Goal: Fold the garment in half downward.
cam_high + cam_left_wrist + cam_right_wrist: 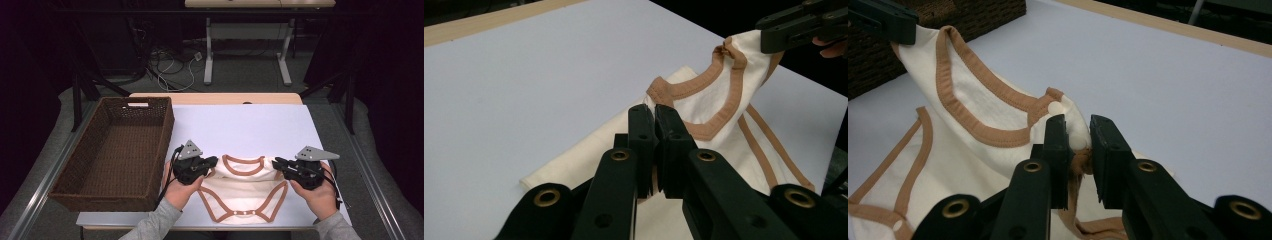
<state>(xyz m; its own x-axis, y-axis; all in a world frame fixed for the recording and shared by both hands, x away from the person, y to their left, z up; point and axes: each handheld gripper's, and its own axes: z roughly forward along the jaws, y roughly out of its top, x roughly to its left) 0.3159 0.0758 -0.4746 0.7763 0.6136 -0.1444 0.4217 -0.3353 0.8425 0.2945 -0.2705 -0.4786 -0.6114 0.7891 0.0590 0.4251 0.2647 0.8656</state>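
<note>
You have the cream baby bodysuit [243, 187] pinched at both shoulders: your left gripper [209, 164] has its jaws closed on the fabric at one end of the tan-trimmed neckline [243, 165], and your right gripper [278, 163] has its jaws clamped on the bunched cloth at the other end, right beside a small white snap [1055, 107]. The garment lies at the near middle of the white table [240, 125], its top edge lifted and stretched between your hands while the lower half, with the snap crotch, rests flat on the surface; the wicker basket [75, 185] stands just beside it on your left. Expect it to handle as light, limp and a little stretchy (it sags wherever it isn't held). The shoulder seams, where the trim doubles the cloth, look like the best hold; plain fabric would likely slip or bunch.
</note>
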